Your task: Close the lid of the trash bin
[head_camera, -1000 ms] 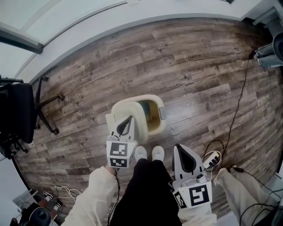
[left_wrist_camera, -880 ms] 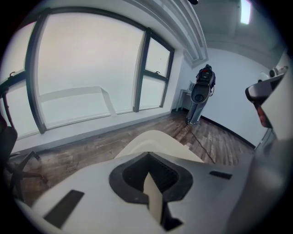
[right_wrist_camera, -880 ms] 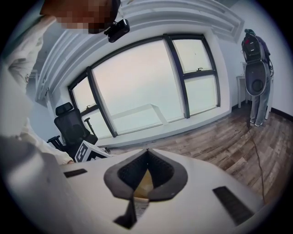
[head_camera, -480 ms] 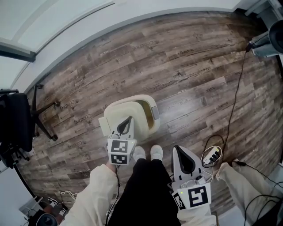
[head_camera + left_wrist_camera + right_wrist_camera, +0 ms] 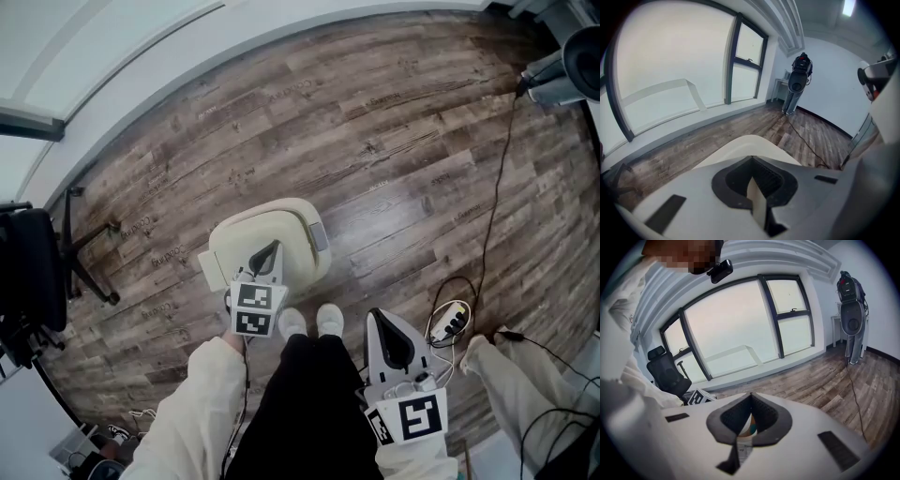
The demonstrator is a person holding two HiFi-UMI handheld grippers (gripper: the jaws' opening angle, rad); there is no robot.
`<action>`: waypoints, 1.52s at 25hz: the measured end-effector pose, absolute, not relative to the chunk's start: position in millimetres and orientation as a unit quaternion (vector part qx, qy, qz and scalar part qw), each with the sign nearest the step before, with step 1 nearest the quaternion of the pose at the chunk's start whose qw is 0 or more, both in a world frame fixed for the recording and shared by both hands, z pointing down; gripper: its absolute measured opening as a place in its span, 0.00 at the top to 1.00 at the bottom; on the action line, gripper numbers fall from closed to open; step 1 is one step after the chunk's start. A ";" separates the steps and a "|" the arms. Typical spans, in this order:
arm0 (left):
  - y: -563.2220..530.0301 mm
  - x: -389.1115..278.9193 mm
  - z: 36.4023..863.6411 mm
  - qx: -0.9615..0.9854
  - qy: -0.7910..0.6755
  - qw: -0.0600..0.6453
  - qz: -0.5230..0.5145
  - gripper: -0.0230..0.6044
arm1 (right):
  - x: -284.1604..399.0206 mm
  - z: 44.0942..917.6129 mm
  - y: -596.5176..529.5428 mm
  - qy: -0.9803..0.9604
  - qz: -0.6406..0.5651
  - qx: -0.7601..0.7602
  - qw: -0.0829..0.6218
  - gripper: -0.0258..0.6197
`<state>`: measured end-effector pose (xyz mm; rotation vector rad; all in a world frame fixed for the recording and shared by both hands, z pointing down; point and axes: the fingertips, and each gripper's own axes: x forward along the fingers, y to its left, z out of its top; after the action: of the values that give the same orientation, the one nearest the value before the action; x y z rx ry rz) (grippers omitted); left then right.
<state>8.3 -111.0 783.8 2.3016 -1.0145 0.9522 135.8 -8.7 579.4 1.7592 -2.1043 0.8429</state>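
- The trash bin (image 5: 220,262) stands on the wood floor (image 5: 394,141), just ahead of the person's shoes (image 5: 328,319), and its cream lid (image 5: 277,220) lies flat over it.
- The left gripper (image 5: 272,247) is over the lid with its jaws pressed together.
- The right gripper (image 5: 394,339) is held well apart from the bin, beside the person's leg, with its jaws together.

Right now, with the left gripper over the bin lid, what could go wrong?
The left gripper, fingers together, has no grip on the rounded lid, so it may slip off. It hides the lid's near edge, so full closure can't be confirmed. The power strip beside the shoes could trip a backward step.
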 end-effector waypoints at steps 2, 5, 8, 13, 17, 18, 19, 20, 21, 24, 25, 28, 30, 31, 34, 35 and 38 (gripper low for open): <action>-111.8 11.9 791.2 0.832 -0.363 0.231 0.350 0.95 | 138.5 582.2 -7.7 -0.725 0.294 0.608 0.137 0.92; -112.2 14.8 801.0 0.828 -0.357 0.242 0.356 0.95 | 141.6 585.9 -7.1 -0.721 0.297 0.611 0.138 0.92; -114.0 18.3 805.3 0.827 -0.354 0.247 0.362 0.95 | 145.0 589.2 -8.5 -0.718 0.299 0.614 0.137 0.92; -110.8 23.4 814.3 0.824 -0.344 0.253 0.373 0.95 | 153.0 595.1 -5.8 -0.711 0.304 0.619 0.135 0.93; -112.0 22.9 825.8 0.822 -0.342 0.242 0.386 0.95 | 156.7 598.9 -3.7 -0.708 0.307 0.621 0.139 0.92; -112.5 22.8 828.0 0.821 -0.341 0.240 0.389 0.95 | 157.4 599.5 -4.0 -0.707 0.307 0.621 0.139 0.92; -112.7 23.1 829.9 0.821 -0.340 0.239 0.391 0.95 | 158.1 599.9 -4.5 -0.706 0.308 0.622 0.139 0.92; -112.6 23.6 831.5 0.821 -0.339 0.237 0.394 0.95 | 158.8 600.4 -5.1 -0.706 0.308 0.622 0.140 0.92; -112.5 24.0 832.9 0.821 -0.337 0.235 0.396 0.95 | 159.3 600.8 -5.6 -0.705 0.309 0.622 0.140 0.92; -112.8 25.1 835.3 0.823 -0.334 0.229 0.400 0.95 | 159.4 602.4 -7.0 -0.706 0.310 0.621 0.141 0.92; -112.7 25.6 835.6 0.824 -0.332 0.222 0.402 0.95 | 159.1 603.4 -7.1 -0.706 0.310 0.621 0.142 0.92; -111.9 27.0 836.2 0.827 -0.326 0.203 0.411 0.95 | 158.6 607.0 -6.0 -0.705 0.312 0.619 0.145 0.92; -112.5 27.4 836.5 0.825 -0.328 0.212 0.408 0.95 | 158.6 608.2 -6.0 -0.705 0.315 0.619 0.147 0.92; -112.8 27.1 836.8 0.824 -0.330 0.220 0.405 0.95 | 158.4 608.4 -6.5 -0.705 0.315 0.618 0.147 0.92; -112.7 25.8 838.0 0.822 -0.331 0.225 0.404 0.95 | 156.4 609.1 -9.1 -0.707 0.316 0.616 0.145 0.92; -112.6 25.9 838.8 0.822 -0.331 0.224 0.406 0.95 | 156.1 609.2 -10.1 -0.708 0.316 0.615 0.145 0.92; -112.9 26.8 840.7 0.821 -0.334 0.222 0.407 0.95 | 157.5 609.2 -11.6 -0.709 0.315 0.614 0.146 0.92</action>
<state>26.8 -112.9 840.7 2.2675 -0.9212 1.1231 157.5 -11.6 609.2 1.7689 -2.0413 0.9075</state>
